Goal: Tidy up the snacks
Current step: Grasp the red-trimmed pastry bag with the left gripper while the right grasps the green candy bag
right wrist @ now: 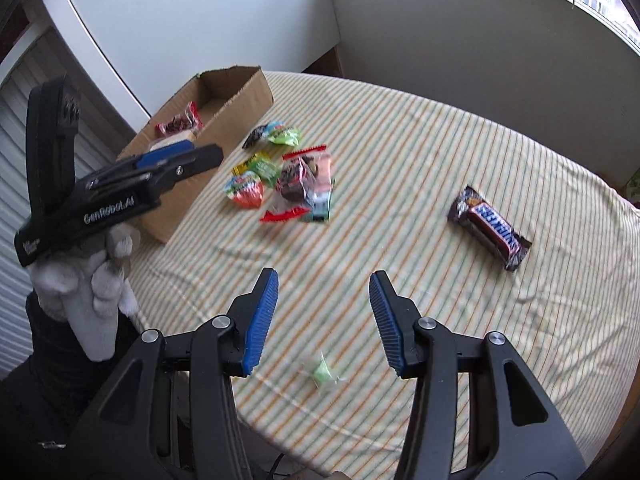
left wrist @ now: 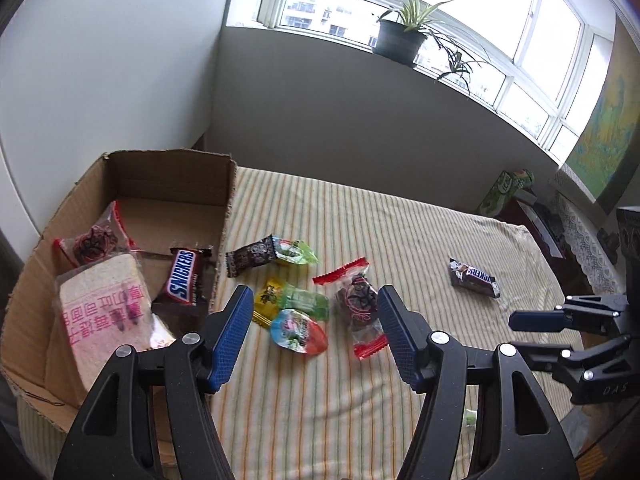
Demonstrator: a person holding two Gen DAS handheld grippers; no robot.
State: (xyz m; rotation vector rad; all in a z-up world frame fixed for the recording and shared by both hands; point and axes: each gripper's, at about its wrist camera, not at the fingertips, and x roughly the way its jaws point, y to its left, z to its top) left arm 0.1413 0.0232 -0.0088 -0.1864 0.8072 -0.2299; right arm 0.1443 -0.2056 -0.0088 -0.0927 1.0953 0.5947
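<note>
Two handheld grippers of matte black plastic are seen, each built from broad triangular arms with cut-out windows and joined by round silver pivot screws. The left gripper [left wrist: 312, 320] is fitted with two blue finger pads [left wrist: 232, 332] whose faces are finely cross-hatched. The right gripper [right wrist: 324, 316] carries blue pads [right wrist: 262, 320] ribbed along their edges. On the flank of the left gripper's black body, seen from the right wrist, white lettering reading "GenRobot.AI" is printed, and small silver screws are set into its linkage. The left hand [right wrist: 90, 280] is covered by a white knitted glove, and a black sleeve [right wrist: 44, 360] is worn above it.
</note>
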